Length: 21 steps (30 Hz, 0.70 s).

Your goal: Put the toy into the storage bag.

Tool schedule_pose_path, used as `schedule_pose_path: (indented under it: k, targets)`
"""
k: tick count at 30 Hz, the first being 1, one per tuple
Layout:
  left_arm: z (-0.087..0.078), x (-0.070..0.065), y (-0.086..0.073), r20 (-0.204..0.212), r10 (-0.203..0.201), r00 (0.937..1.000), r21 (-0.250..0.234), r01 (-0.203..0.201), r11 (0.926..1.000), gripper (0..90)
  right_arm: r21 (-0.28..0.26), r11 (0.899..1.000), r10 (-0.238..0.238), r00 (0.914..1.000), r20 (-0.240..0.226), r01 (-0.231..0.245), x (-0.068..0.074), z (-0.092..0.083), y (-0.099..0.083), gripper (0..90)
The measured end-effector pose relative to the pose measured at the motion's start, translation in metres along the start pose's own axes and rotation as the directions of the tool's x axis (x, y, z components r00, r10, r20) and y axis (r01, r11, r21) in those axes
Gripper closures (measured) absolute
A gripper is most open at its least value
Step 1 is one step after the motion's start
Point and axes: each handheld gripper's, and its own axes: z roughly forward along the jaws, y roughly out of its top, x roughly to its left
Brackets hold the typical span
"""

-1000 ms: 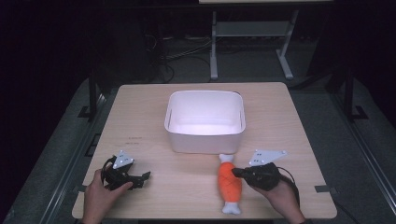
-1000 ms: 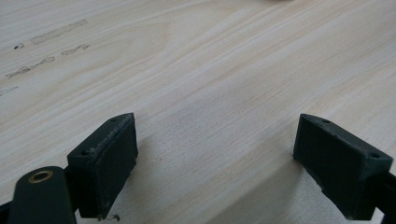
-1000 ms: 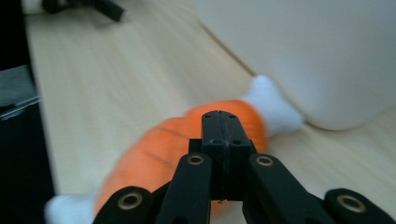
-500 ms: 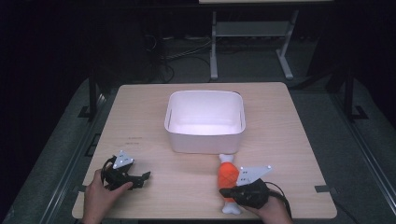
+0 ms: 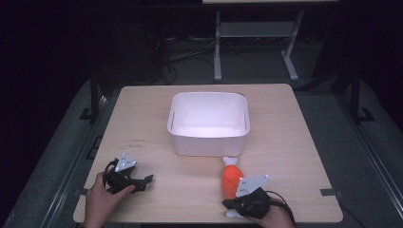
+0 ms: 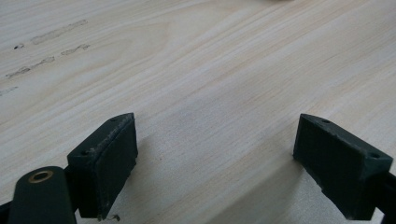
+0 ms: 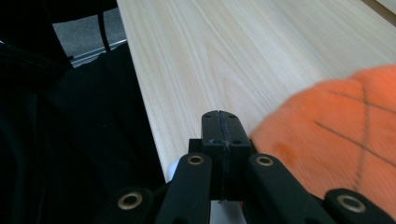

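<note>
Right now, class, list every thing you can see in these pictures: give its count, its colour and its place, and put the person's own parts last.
Table: one, light wood, centre of the high view.
Tub: one, white, open-topped, middle of the table.
Plush toy: one, orange with white ends, lying in front of the tub, near the table's front edge.
Metal stand: one, pale grey, on the floor behind the table.
Left gripper: one, black, jaws open, front left of the table.
Right gripper: one, black, jaws shut, beside the plush toy's near end.
Hands: two, at the front edge.
</note>
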Motion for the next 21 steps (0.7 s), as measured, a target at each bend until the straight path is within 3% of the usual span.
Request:
schedule_pose_path:
  k: [11, 21]
  targets:
    - [0.0, 0.0, 0.0, 0.0, 0.0, 1.0, 0.0, 0.0, 1.0, 12.9, -0.005, 0.999, 0.042, 0.9985, 0.035, -0.042, -0.009, -0.017, -0.014, 89.5]
    - [0.0, 0.0, 0.0, 0.0, 0.0, 1.0, 0.0, 0.0, 1.0, 12.9, -0.025, 0.996, 0.087, 0.9921, 0.091, -0.085, -0.025, -0.034, -0.026, 89.5]
